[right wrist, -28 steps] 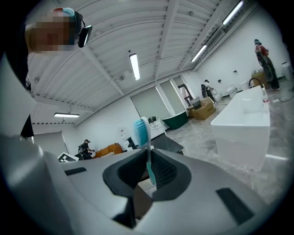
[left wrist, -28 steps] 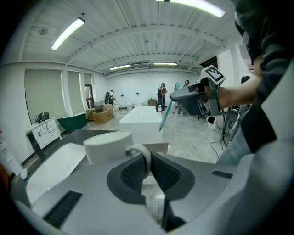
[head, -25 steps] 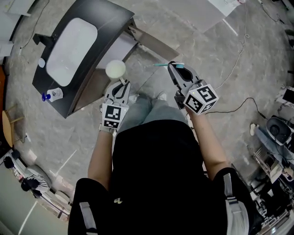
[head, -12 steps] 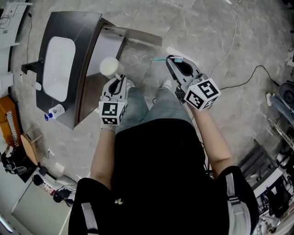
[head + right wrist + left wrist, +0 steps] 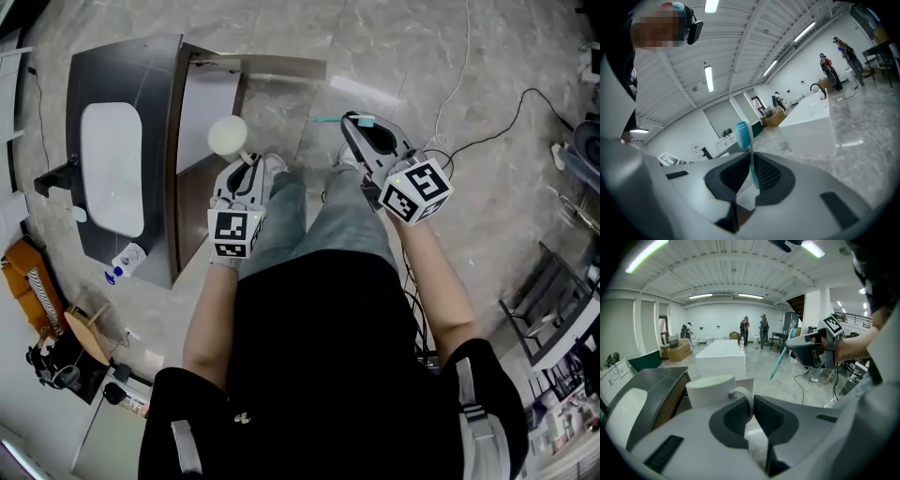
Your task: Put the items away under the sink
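Risk: the left hand-held gripper [image 5: 246, 171] pinches only the mug [image 5: 228, 134] handle, the right hand-held gripper [image 5: 352, 120] the thin toothbrush [image 5: 326, 119]; either may pivot loose before the upper-left cabinet [image 5: 208, 103].

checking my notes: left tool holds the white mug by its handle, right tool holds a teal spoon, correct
No: the right tool holds a teal toothbrush, not a spoon, as the right gripper view shows. The rest stands.
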`<state>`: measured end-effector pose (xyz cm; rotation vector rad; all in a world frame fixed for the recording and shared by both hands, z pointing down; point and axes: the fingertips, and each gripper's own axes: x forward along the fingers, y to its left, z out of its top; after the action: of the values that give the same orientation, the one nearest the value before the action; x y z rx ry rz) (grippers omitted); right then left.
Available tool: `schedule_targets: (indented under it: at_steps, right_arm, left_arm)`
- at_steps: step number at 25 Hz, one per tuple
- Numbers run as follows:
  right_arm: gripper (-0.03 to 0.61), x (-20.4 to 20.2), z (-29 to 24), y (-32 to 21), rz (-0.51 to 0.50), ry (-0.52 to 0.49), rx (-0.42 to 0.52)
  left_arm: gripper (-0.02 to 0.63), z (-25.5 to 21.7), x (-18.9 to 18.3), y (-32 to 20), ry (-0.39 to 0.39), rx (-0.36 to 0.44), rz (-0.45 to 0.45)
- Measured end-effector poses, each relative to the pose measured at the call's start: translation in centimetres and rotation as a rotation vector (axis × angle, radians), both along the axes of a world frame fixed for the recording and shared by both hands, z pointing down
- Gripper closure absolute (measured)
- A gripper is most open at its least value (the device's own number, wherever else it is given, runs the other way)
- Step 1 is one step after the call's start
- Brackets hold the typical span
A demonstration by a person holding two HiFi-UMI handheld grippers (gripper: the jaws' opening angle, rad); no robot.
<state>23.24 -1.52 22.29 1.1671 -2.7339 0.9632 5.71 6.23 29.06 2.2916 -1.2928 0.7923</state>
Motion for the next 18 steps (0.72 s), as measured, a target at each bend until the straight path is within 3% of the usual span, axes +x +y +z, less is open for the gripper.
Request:
schedule_targets:
  at_steps: [10, 18]
  right_arm:
    - [0.529, -5.9, 6.1, 1.3, 0.140, 0.057, -0.041]
    - [0.529, -9.7, 10.4, 0.4, 0.173, 0.053, -0.060]
  left_arm:
    - [0.569, 5.3, -5.2, -1.0, 0.036, -0.022, 0.158]
    - [0.569, 10.3, -7.6, -2.0, 0.029, -0.027, 0.196]
